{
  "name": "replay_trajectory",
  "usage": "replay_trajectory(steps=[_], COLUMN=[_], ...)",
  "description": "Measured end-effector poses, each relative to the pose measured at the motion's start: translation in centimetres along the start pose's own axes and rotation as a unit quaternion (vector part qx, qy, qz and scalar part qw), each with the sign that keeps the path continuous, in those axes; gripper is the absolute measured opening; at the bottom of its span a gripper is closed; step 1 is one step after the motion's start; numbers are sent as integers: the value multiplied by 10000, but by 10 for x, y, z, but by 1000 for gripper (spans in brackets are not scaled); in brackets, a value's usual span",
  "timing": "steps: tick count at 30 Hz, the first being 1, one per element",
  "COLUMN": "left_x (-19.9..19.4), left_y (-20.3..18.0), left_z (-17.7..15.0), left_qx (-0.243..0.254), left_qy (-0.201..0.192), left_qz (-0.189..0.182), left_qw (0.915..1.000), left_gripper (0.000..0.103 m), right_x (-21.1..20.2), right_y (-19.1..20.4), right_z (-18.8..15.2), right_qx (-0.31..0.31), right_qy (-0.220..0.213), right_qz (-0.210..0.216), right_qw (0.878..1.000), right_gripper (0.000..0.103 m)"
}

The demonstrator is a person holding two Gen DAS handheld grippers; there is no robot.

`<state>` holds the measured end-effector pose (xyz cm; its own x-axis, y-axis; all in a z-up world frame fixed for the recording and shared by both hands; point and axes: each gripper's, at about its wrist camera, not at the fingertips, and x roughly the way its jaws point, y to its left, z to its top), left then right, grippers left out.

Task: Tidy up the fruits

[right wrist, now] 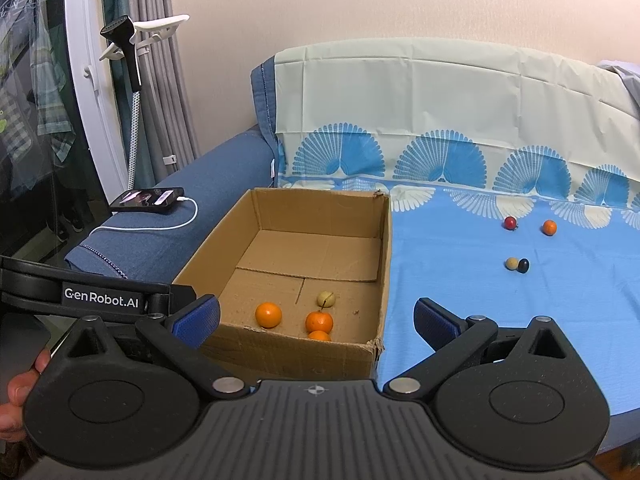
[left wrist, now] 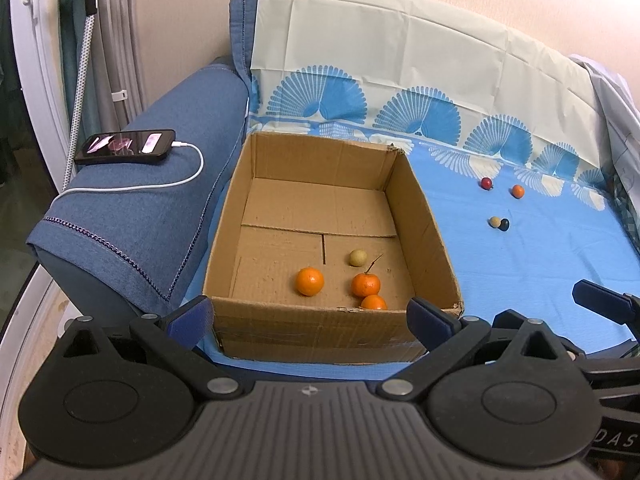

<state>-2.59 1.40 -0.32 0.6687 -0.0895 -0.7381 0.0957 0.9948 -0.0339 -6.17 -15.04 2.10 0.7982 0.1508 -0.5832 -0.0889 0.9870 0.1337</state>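
Note:
An open cardboard box (left wrist: pixel 424 216) (right wrist: pixel 382 248) stands on the blue cloth. Inside lie three oranges, one at the left (left wrist: pixel 309 281) (right wrist: pixel 268 314), one with a stem (left wrist: pixel 365 284) (right wrist: pixel 319 321) and one at the front wall (left wrist: pixel 373 302) (right wrist: pixel 319 335), plus a pale round fruit (left wrist: pixel 357 257) (right wrist: pixel 326 299). On the cloth to the right lie a red fruit (left wrist: pixel 486 183) (right wrist: pixel 510 223), a small orange (left wrist: pixel 517 191) (right wrist: pixel 549 227), a beige fruit (left wrist: pixel 495 221) (right wrist: pixel 511 263) and a dark fruit (left wrist: pixel 505 224) (right wrist: pixel 523 265). My left gripper (left wrist: pixel 310 314) and right gripper (right wrist: pixel 316 320) both hover open and hold nothing, just before the box's front wall.
A phone (left wrist: pixel 126 146) (right wrist: pixel 148 199) on a white charging cable lies on the blue sofa armrest (left wrist: pixel 132 216) left of the box. The patterned cloth (left wrist: pixel 540 264) runs up the backrest. A garment steamer on a white stand (right wrist: pixel 132 52) rises at the left. A hand (right wrist: pixel 20 388) shows at the left edge.

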Motion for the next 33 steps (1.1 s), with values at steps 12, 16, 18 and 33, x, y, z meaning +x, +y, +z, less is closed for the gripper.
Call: replay_trajectory(steps=[12, 16, 18, 33], left_x=[13, 20, 24, 62], left_y=[-7, -12, -15, -51], left_z=[3, 7, 10, 34], left_qx=[75, 120, 138, 406], left_qy=[153, 212, 251, 552], left_qz=[84, 108, 116, 175], left_qw=[9998, 9996, 9995, 9975], left_gripper=[103, 103, 103, 103], right_x=[12, 15, 17, 47], right_y=[-7, -13, -18, -62], right_z=[-2, -2, -2, 0], right_qx=[95, 143, 188, 538], right_qy=[107, 107, 107, 374], right_qz=[46, 19, -5, -8], right_qw=[9999, 9998, 9998, 9979], right_gripper=[102, 102, 102, 102])
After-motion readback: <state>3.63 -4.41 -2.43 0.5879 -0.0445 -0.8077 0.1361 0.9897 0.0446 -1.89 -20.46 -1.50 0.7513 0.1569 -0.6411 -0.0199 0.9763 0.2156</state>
